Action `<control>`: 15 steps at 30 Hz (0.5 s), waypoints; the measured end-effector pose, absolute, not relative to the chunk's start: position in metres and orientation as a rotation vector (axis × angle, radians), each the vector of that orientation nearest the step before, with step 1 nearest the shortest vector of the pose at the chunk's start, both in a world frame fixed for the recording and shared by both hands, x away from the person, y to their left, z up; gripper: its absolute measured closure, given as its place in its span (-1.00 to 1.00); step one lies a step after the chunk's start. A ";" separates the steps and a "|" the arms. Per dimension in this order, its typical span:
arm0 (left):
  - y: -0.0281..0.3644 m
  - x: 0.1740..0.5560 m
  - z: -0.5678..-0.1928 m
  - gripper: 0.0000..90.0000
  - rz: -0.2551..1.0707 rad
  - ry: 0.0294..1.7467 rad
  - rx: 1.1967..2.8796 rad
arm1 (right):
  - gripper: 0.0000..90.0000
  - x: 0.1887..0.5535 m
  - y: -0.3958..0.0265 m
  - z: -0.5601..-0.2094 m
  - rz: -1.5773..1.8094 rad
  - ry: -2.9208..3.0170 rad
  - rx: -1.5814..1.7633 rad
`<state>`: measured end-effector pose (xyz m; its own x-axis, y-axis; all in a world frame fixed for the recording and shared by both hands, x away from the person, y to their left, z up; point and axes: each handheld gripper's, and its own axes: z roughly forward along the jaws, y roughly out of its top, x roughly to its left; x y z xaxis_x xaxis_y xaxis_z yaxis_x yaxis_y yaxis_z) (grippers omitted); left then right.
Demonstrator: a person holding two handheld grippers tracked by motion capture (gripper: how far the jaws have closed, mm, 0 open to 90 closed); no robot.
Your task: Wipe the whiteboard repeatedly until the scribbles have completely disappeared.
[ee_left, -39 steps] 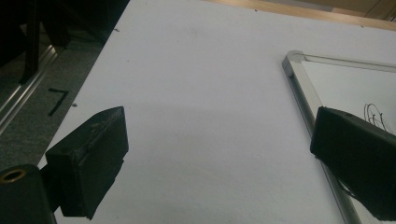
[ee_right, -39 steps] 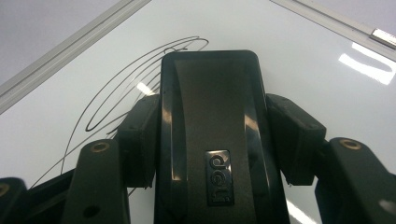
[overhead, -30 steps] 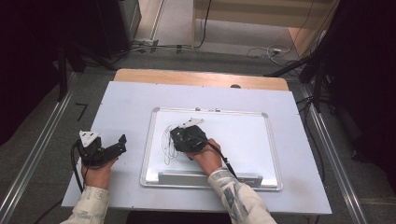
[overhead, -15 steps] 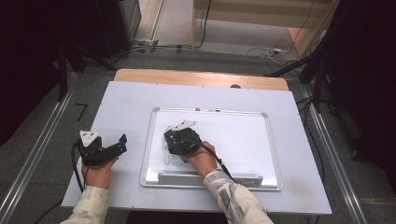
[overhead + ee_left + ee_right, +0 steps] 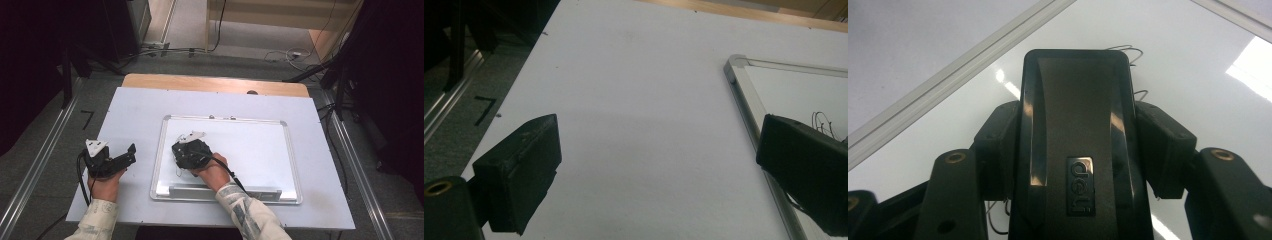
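We judge wiping underway: right gripper [image 5: 1075, 145] clamps eraser [image 5: 1075, 125] on whiteboard [image 5: 260, 145]; left gripper [image 5: 659, 170] agape. Next: sweep scribbles [image 5: 1120, 49] toward 12 o'clock.

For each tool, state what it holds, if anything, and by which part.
The right tool grips a black whiteboard eraser by its two long sides, over the whiteboard. The left tool is open and holds nothing.
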<state>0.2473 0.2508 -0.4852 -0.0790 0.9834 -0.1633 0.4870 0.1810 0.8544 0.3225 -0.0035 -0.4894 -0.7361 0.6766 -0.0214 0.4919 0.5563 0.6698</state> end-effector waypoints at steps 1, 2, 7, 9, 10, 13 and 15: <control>0.251 0.247 -0.485 -0.90 0.807 1.683 1.411 | -0.14 0.322 -0.003 -0.489 0.953 2.520 0.965; 0.251 0.247 -0.485 -0.90 0.808 1.683 1.413 | -0.14 0.321 -0.002 -0.489 0.951 2.521 0.969; 0.251 0.247 -0.485 -0.90 0.808 1.681 1.414 | -0.14 0.319 0.000 -0.489 0.952 2.524 0.966; 0.251 0.247 -0.485 -0.90 0.807 1.680 1.414 | -0.14 0.318 0.001 -0.489 0.953 2.525 0.967; 0.251 0.247 -0.485 -0.90 0.807 1.680 1.416 | -0.14 0.318 0.002 -0.489 0.950 2.526 0.963; 0.250 0.247 -0.485 -0.90 0.807 1.680 1.417 | -0.14 0.316 0.003 -0.489 0.951 2.527 0.962; 0.250 0.247 -0.485 -0.90 0.807 1.680 1.417 | -0.14 0.315 0.004 -0.489 0.950 2.529 0.960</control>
